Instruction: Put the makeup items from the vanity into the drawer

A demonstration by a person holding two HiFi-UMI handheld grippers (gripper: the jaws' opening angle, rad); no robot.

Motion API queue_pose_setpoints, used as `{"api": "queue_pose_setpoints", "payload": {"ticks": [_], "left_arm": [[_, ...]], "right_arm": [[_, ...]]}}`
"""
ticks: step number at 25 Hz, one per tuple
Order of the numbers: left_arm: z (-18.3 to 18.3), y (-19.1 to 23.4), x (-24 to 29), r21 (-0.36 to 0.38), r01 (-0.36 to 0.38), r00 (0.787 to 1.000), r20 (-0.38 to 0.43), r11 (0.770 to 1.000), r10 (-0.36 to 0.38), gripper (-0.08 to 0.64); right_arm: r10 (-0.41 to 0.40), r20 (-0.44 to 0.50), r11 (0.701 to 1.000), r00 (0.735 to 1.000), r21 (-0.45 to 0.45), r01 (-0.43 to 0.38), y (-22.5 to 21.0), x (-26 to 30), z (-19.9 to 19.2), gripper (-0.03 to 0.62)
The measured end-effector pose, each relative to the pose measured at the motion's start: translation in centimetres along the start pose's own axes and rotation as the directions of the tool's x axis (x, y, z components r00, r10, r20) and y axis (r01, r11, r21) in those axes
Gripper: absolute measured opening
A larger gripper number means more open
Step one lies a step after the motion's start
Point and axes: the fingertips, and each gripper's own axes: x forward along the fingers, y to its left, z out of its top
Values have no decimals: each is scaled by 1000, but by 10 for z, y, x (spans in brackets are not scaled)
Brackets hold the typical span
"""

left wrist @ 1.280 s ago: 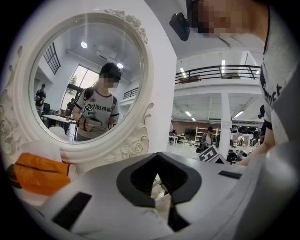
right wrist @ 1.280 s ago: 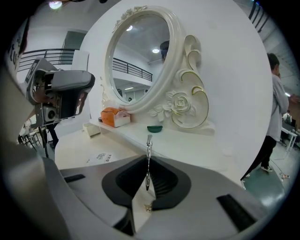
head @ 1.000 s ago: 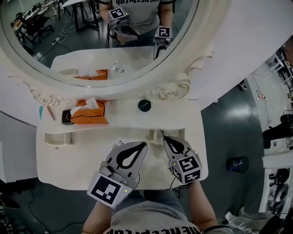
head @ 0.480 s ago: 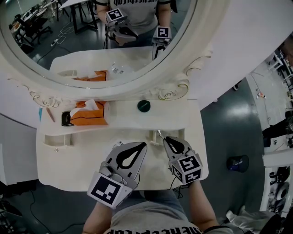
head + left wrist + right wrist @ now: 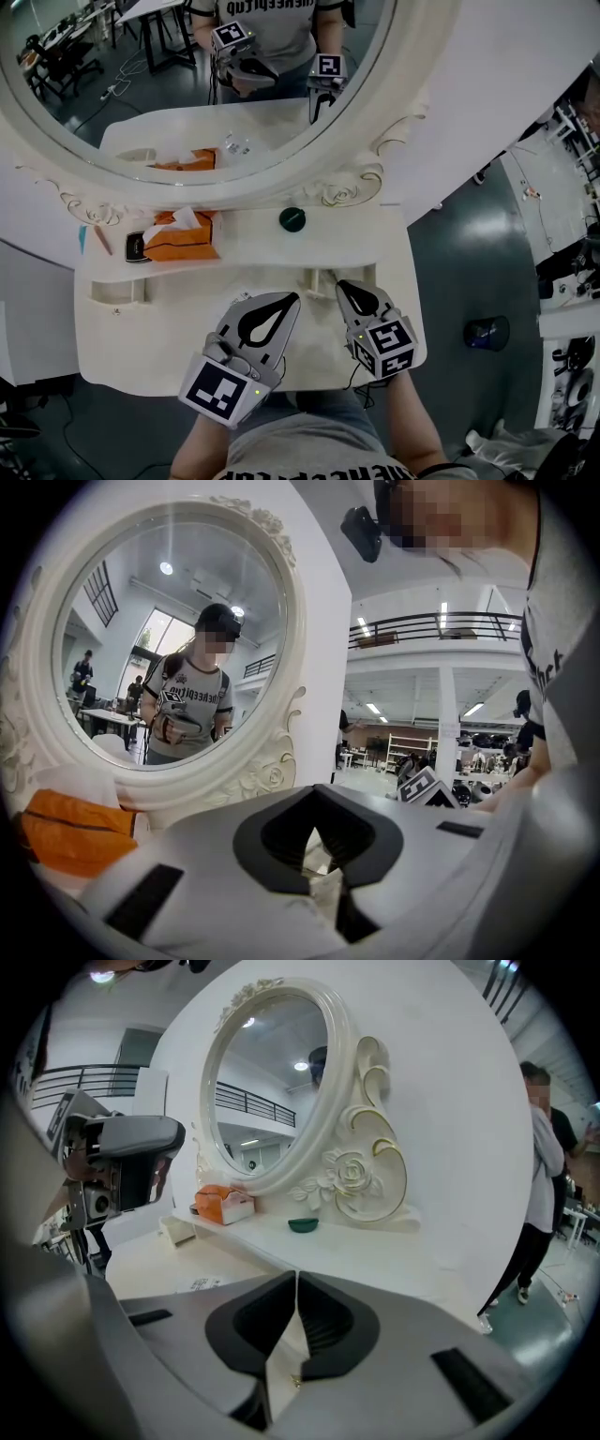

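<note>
On the glossy cream vanity (image 5: 169, 328) rests a round dark-green disc (image 5: 292, 219).

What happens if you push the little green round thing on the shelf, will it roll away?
Probably not. The green round thing sits flat and low on the shelf, so a push would likely slide it rather than roll it. It looks small, so it is probably light. Its rounded edge might slip out of a pinch.
</note>
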Motion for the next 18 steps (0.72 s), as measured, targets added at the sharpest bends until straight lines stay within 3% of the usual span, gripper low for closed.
{"api": "queue_pose_setpoints", "payload": {"ticks": [9,18], "left_arm": [[3,-2,1,11,35,999,6,999,-35,18],[8,-13,9,30,120,993,3,992,-120,18]], "right_arm": [[-3,76,1000,997,28,1,5,-11,24,14],[-41,157,998,987,56,33,12,-34,47,14]]}}
